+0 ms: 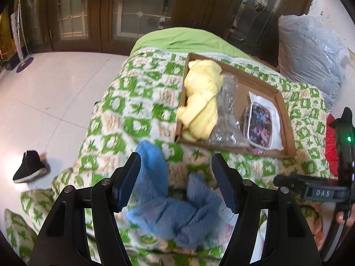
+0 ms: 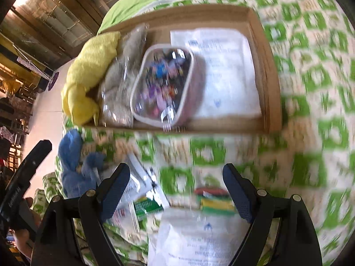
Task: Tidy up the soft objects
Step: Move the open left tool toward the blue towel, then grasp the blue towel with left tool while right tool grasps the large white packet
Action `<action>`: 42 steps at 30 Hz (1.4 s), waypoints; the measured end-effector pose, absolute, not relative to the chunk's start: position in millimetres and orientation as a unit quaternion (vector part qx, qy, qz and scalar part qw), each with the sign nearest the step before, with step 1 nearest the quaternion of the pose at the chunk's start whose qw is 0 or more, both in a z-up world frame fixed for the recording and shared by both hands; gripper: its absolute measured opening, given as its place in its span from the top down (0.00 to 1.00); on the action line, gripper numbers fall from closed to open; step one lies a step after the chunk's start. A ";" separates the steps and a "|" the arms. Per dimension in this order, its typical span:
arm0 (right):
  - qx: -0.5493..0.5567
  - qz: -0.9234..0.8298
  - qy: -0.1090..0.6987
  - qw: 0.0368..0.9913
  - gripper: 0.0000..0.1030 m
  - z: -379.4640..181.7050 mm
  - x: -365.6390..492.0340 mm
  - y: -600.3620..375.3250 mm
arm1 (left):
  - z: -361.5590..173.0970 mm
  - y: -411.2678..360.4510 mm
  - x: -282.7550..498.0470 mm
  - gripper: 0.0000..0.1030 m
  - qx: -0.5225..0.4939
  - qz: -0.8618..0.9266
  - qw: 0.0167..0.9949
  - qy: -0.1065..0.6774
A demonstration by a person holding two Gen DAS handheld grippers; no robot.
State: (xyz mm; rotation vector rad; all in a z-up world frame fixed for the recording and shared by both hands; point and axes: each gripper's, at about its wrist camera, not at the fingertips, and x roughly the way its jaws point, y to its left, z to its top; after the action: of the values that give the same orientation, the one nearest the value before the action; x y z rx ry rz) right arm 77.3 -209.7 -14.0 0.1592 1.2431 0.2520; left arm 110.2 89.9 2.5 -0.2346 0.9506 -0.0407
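A shallow cardboard box (image 1: pixel 286 115) lies on a green-and-white quilt (image 1: pixel 124 102). In it are a yellow knit cloth (image 1: pixel 202 102), a clear plastic bag (image 1: pixel 228 115), a patterned pouch (image 1: pixel 259 128) and a white packet (image 2: pixel 224 71). A blue cloth (image 1: pixel 175 208) lies crumpled on the quilt in front of the box. My left gripper (image 1: pixel 177 181) is open just above it, a finger on each side. My right gripper (image 2: pixel 177 190) is open and empty over packets on the quilt: a white one (image 2: pixel 199 239) and a yellow-green one (image 2: pixel 217 201). The blue cloth (image 2: pixel 73 168) lies to its left.
A black shoe (image 1: pixel 28 168) lies on the white tiled floor at the left. A grey plastic sack (image 1: pixel 310 51) stands behind the box at the right. A red cloth (image 1: pixel 330 144) lies at the right edge. Wooden glazed doors (image 1: pixel 133 11) stand at the back.
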 end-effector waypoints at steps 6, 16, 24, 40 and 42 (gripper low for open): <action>0.099 0.105 0.576 0.804 0.16 -21.3 48.7 -235.5 | -9.6 99.3 95.6 0.35 -0.148 -0.021 0.866 0.477; 0.092 0.113 0.602 0.785 0.16 -17.5 23.7 -241.2 | -12.5 93.2 86.1 0.35 -0.133 -0.017 0.864 0.486; 0.063 0.118 0.632 0.763 0.16 -32.8 5.6 -225.8 | -18.0 90.4 88.3 0.35 -0.127 -0.014 0.858 0.498; 0.053 0.104 0.634 0.765 0.21 -61.3 10.0 -220.8 | -33.7 88.5 93.6 0.35 -0.116 0.004 0.839 0.531; 0.057 0.104 0.628 0.769 0.31 -57.8 10.6 -226.5 | -34.5 88.3 94.2 0.35 -0.115 0.004 0.838 0.533</action>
State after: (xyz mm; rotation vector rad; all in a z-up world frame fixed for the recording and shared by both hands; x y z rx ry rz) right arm 10.6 -226.5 -57.8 0.1228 1.3625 0.2257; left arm 94.2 88.3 -34.5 -0.2428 1.1277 0.0093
